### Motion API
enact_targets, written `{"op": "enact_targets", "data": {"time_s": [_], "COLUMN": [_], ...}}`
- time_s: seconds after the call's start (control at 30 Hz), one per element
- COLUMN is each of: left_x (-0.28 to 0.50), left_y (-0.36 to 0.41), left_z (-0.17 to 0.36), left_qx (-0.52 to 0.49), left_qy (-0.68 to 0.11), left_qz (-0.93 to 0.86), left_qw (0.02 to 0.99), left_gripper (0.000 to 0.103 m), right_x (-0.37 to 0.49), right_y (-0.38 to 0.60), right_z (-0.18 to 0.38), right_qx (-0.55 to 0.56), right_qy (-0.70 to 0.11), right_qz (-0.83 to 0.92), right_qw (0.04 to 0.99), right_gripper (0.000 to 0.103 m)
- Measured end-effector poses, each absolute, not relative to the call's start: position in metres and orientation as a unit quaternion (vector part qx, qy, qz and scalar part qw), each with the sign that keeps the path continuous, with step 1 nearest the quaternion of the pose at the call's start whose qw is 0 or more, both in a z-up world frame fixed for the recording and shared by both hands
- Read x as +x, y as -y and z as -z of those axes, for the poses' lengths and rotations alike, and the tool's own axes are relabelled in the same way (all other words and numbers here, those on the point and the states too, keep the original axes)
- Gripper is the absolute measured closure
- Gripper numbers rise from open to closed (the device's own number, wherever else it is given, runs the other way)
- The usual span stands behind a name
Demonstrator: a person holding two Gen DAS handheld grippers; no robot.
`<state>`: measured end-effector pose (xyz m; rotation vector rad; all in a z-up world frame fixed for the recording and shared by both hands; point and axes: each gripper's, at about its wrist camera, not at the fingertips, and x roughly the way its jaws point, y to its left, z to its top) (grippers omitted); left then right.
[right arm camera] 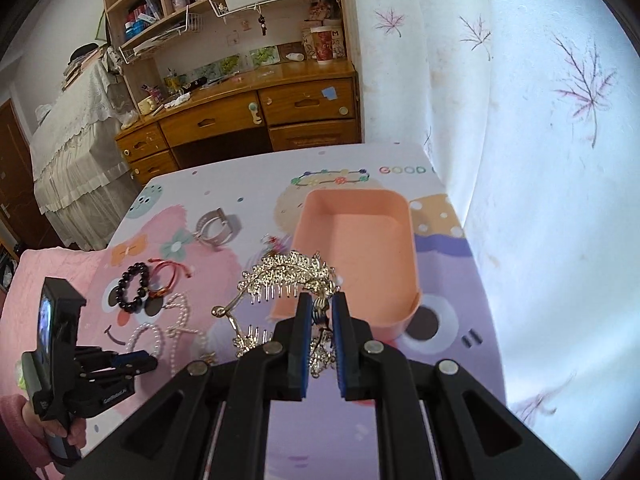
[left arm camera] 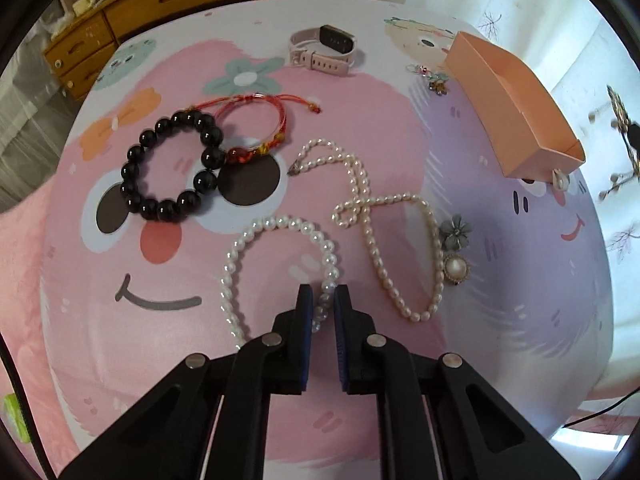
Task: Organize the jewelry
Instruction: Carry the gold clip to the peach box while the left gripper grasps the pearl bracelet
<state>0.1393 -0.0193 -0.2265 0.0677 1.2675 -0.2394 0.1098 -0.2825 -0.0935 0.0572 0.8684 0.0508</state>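
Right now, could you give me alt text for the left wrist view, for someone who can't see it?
A black two-finger tool pinches a round-pearl bracelet on a pink cartoon tablecloth. Beyond lie a long pearl necklace, a black bead bracelet, a red cord bracelet, a pink watch and a peach tray.

Between the left jaws, several beads of the white pearl bracelet (left arm camera: 280, 240) are hidden. Behind the right jaws, the gold hair comb (right arm camera: 288, 270) loses its lower part. Right of the left jaws, a gold ornament (left arm camera: 620, 120) is blurred.
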Motion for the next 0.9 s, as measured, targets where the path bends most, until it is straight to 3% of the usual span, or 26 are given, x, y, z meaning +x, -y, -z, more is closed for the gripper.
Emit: {"op": "enact_targets", "data": {"time_s": [0.37,0.73,0.9], "left_x": [0.148,0.185,0.208], "left_y": [0.053,0.113,0.151], "left_z": [0.187,0.077,0.057], "left_qx": [-0.003,-0.073,-0.086], "left_qy": [-0.569,-0.464,-0.413], "left_qz": [0.112,0.233,0.27], "left_qw": [0.814,0.852,0.866], "left_gripper": [0.098,0.098,0.098], "right_x": [0.136,0.15,0.156], "right_y": [0.314,0.336,0.343], "right_z": [0.097,0.108,0.116], "right_qx": [0.048,0.058,0.071], "right_qy": [-0.423,-0.426,-0.425], "right_qz": [-0.047,-0.051,-0.054], "right_qw": [0.904,0.902,0.901], "right_gripper": [0.093,0.093,0.089]}}
